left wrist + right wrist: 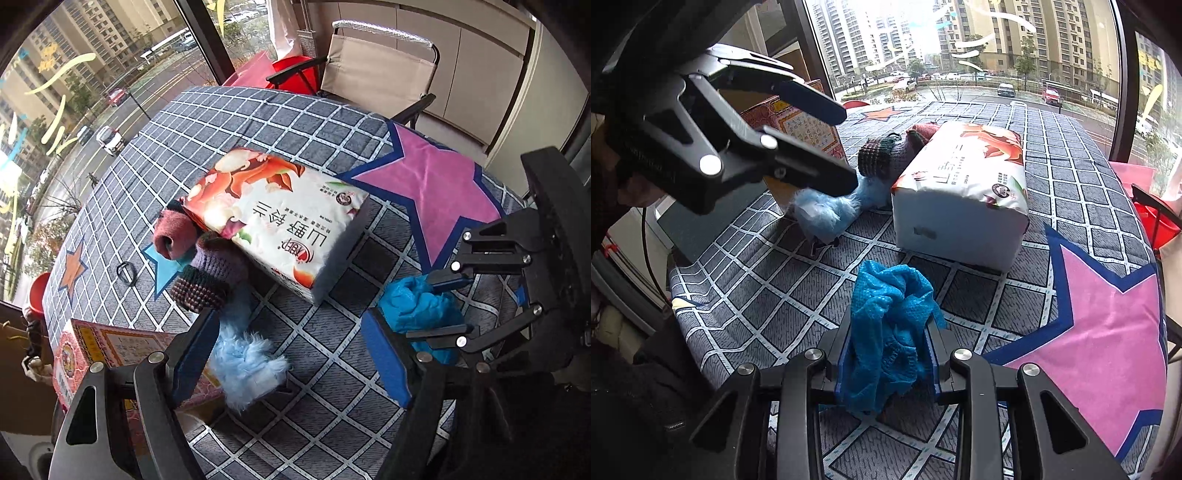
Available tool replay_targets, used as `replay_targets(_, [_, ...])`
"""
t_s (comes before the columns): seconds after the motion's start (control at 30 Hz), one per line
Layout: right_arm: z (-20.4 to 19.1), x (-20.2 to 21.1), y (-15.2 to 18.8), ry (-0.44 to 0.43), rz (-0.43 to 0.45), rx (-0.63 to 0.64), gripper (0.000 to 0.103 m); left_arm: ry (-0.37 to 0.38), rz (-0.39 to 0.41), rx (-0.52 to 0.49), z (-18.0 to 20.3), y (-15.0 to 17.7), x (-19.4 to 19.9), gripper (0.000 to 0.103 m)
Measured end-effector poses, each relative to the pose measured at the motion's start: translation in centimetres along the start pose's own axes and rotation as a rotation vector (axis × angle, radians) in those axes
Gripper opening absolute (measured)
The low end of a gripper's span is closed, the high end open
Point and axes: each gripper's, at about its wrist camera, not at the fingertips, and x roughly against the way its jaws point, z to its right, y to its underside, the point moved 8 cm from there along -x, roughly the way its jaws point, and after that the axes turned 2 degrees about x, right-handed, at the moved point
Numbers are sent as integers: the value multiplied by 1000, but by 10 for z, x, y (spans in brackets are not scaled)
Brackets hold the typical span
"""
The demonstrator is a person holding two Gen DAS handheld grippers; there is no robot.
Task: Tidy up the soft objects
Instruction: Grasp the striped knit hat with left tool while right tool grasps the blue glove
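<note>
The right gripper (888,360) is clamped on the crumpled blue mesh cloth (886,332), just before the white tissue pack (960,218). The left gripper's (295,354) 2 fingers stand apart over the fluffy light-blue fabric (247,363).

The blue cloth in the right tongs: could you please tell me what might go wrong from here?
1. The blue cloth is pinched only at its bunched middle by the right tongs; loose folds hang out and could slip free or drag on the tablecloth.
2. The open left tongs hover by the fluffy light-blue toy, which lies against the patterned box; closing carelessly may catch the box too.
</note>
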Motion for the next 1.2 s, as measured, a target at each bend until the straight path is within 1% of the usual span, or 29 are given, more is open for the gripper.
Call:
replay_targets(0.03, [0,0,0,-2,3,-2,33,-15,-31,2,2,8,-12,82])
replay_targets(0.1, [-1,-1,0,-6,9,-1,33,-64,-81,40,-3,22,-34,82])
replay_targets(0.2, [-3,-2,1,-10,10,2,33,-151,-98,63,-8,30,-52,82])
replay_targets(0.27, [-3,-2,1,-11,13,4,33,-230,-103,17,-9,32,-62,82])
replay_targets(0.3, [-4,-2,1,-13,14,6,33,-258,-108,-14,-9,33,-67,85])
replay_targets(0.33, [-5,-2,2,-13,15,6,33,-272,-78,-33,-9,31,-66,90])
replay_targets(0.37, [-5,-1,2,-14,17,4,33,-266,-76,-49,-10,31,-68,91])
replay_targets(0.4, [-5,-1,2,-16,17,2,33,-243,-69,-50,-12,31,-68,91])
replay_targets(0.43, [-6,-1,3,-16,18,1,33,-212,-67,-52,-13,31,-69,87])
replay_targets(0.47, [-6,0,4,-16,19,0,33,-149,-59,-42,-12,31,-69,76])
replay_targets(0.5, [-6,0,3,-15,19,-1,33,-61,-62,-7,-12,31,-70,58])
replay_targets(0.53, [-7,0,3,-14,20,-1,33,3,-71,41,-15,32,-72,34])
replay_targets(0.57, [-7,-1,3,-13,20,-2,33,64,-75,93,-19,33,-73,29])
replay_targets(0.6, [-7,-1,3,-12,20,-3,33,92,-72,133,-23,34,-74,28])
replay_targets(0.63, [-8,-1,3,-12,20,-4,33,93,-57,149,-27,35,-75,32])
replay_targets(0.7, [-8,-1,4,-10,18,-5,33,80,-30,157,-29,36,-74,35])
replay_targets(0.8, [-9,0,4,-7,15,-3,33,74,-25,167,-34,37,-75,42])
replay_targets(0.87, [-10,-1,4,-5,13,-2,33,76,-17,184,-40,41,-78,50])
replay_targets(0.9, [-9,-1,4,-4,12,-3,33,71,-22,200,-43,42,-79,56])
replay_targets(0.93, [-9,-1,4,-2,12,-5,33,55,-44,222,-46,42,-80,61])
replay_targets(0.97, [-8,0,4,-1,13,-7,33,38,-43,232,-44,43,-68,61])
replay_targets(1.0, [-8,1,5,-1,15,-9,33,30,-5,217,-41,41,-58,62])
replay_targets(1.03, [-7,1,5,-3,15,-14,33,2,34,189,-36,39,-47,72])
replay_targets(1.07, [-6,0,6,-3,14,-18,33,-54,57,170,-36,38,-41,80])
replay_targets(1.1, [-6,-1,7,-2,13,-22,33,-97,60,156,-36,39,-39,81])
replay_targets(1.13, [-5,-1,7,-3,13,-24,33,-124,49,147,-34,40,-41,81])
replay_targets(1.2, [-5,-3,7,-2,12,-23,33,-171,52,138,-35,41,-44,81])
